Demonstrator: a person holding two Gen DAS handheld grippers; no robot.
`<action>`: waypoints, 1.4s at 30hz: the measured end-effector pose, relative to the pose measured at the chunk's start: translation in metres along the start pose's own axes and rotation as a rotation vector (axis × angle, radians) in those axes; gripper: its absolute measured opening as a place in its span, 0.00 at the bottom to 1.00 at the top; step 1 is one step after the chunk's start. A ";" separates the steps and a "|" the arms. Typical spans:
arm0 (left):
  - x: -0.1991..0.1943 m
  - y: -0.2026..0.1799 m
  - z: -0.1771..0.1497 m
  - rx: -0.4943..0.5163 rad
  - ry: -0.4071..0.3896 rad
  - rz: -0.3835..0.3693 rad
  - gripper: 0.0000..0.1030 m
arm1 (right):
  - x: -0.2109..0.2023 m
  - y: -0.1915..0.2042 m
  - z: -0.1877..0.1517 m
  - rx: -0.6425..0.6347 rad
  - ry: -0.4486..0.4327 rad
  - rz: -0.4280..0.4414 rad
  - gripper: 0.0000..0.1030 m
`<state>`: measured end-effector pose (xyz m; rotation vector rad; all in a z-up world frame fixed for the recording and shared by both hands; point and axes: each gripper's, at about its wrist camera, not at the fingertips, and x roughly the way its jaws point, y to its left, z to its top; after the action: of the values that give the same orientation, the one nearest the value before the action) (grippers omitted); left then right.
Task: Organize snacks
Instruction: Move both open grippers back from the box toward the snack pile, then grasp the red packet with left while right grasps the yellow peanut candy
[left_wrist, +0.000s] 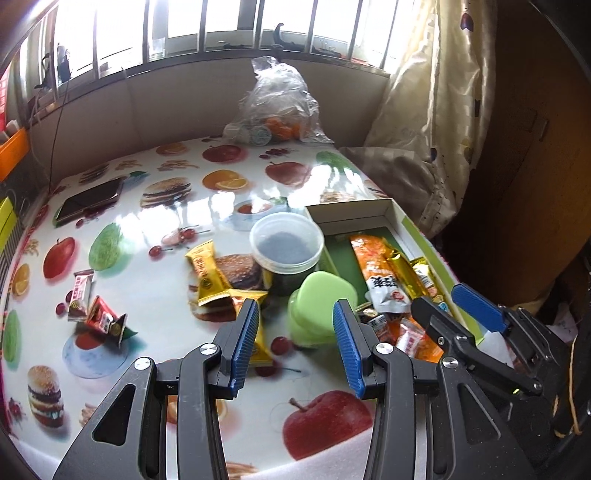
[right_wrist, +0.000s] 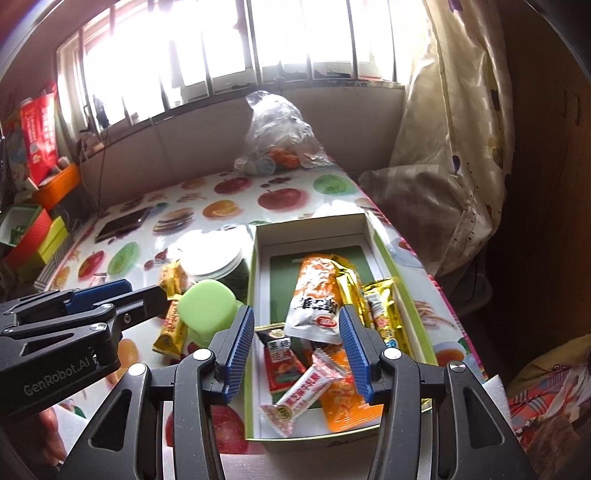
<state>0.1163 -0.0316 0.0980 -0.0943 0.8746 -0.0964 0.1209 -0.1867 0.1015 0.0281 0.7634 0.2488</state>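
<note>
I've got the left gripper (left_wrist: 295, 339) hovering over the table (left_wrist: 155, 221) w/ fingers spread, nothing between them. Green container (left_wrist: 321, 306) sits just ahead, yellow snack packets (left_wrist: 208, 273) to its left, red ones (left_wrist: 98, 314) further left. Right gripper (right_wrist: 297, 350) is spread too, empty, above the box (right_wrist: 402, 295) holding orange (right_wrist: 317, 291) and gold packets (right_wrist: 384, 310).
</note>
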 end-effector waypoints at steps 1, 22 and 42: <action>-0.001 0.004 -0.002 -0.007 0.000 0.004 0.42 | 0.000 0.003 0.000 -0.003 -0.002 0.005 0.46; -0.005 0.111 -0.038 -0.245 0.008 0.117 0.42 | 0.025 0.094 -0.004 -0.171 0.049 0.165 0.46; 0.009 0.201 -0.061 -0.407 0.035 0.173 0.42 | 0.092 0.156 0.012 -0.232 0.129 0.183 0.46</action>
<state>0.0837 0.1641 0.0277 -0.3966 0.9245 0.2442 0.1599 -0.0127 0.0658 -0.1392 0.8569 0.5159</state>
